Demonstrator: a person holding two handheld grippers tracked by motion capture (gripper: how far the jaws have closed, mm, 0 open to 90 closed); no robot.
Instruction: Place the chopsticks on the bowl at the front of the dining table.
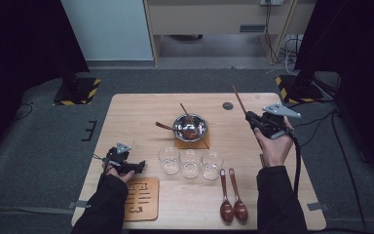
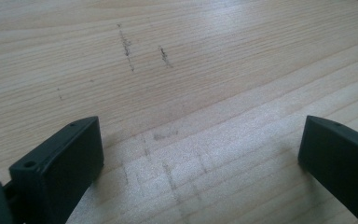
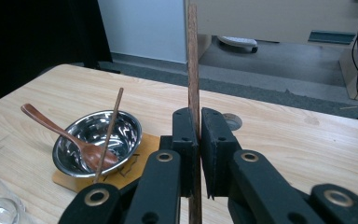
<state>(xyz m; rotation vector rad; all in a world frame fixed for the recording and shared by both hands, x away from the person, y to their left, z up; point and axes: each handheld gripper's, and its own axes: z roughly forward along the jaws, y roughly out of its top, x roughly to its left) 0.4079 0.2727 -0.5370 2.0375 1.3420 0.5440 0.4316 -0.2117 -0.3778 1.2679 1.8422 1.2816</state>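
Note:
My right gripper point(image 3: 199, 126) is shut on a thin brown wooden chopstick point(image 3: 193, 56) that stands up between its jaws. In the high view the right gripper point(image 1: 252, 118) hangs above the table's right side, and its chopstick point(image 1: 238, 99) slants up and to the left. A steel bowl point(image 1: 190, 127) sits on a square wooden coaster point(image 1: 192, 143) at the table's middle, with a brown spoon point(image 1: 165, 126) and a second chopstick point(image 1: 184, 112) resting in it. My left gripper point(image 1: 137, 166) rests low at the table's left, open, with bare wood between its jaws point(image 2: 200, 140).
Three clear glasses point(image 1: 190, 162) stand in a row in front of the bowl. Two brown spoons point(image 1: 233, 197) lie near the front edge, right of centre. A wooden rack board point(image 1: 141, 199) lies at the front left. A dark round hole point(image 1: 228, 106) marks the tabletop point(image 1: 136, 117).

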